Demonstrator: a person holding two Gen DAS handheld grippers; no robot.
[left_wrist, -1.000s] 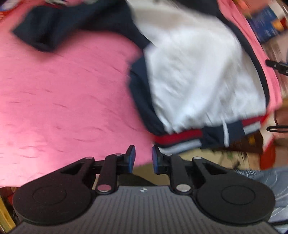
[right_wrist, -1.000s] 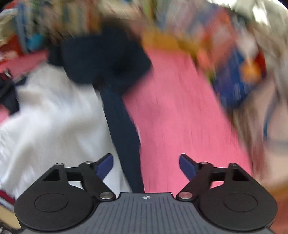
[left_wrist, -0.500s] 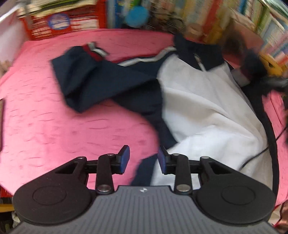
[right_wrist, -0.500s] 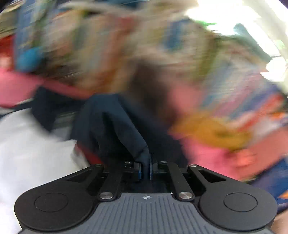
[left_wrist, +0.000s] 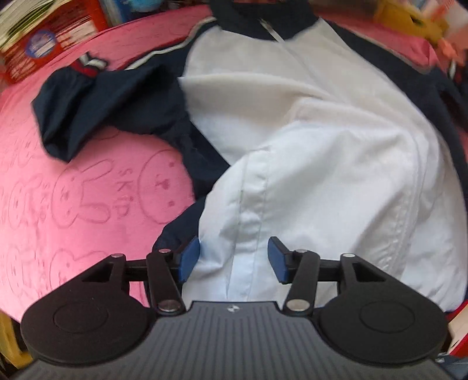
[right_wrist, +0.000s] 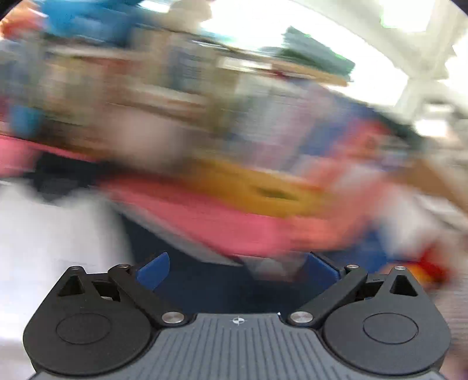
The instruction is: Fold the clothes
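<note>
A white jacket (left_wrist: 321, 140) with navy sleeves and a navy collar lies spread on the pink blanket (left_wrist: 73, 204). Its navy left sleeve (left_wrist: 96, 102), with a red and white cuff, is bunched to the left. My left gripper (left_wrist: 233, 258) points down over the jacket's white lower front; its jaws are opening and the cloth lies under them, not pinched. The right wrist view is badly blurred. There my right gripper (right_wrist: 238, 270) is opening wide over the navy sleeve (right_wrist: 228, 289), with nothing pressed between its blue pads. The jacket's white body (right_wrist: 52, 233) shows at the left.
Books and a red box (left_wrist: 44, 43) line the far left edge of the blanket. A yellow object (left_wrist: 409, 17) sits beyond the far right corner, also blurred as the yellow object (right_wrist: 257, 190). Cluttered shelves fill the background.
My left gripper moved over the white front and spread its jaws. My right gripper, shut on the navy sleeve half a second ago, let it go and stands wide; its view swung.
</note>
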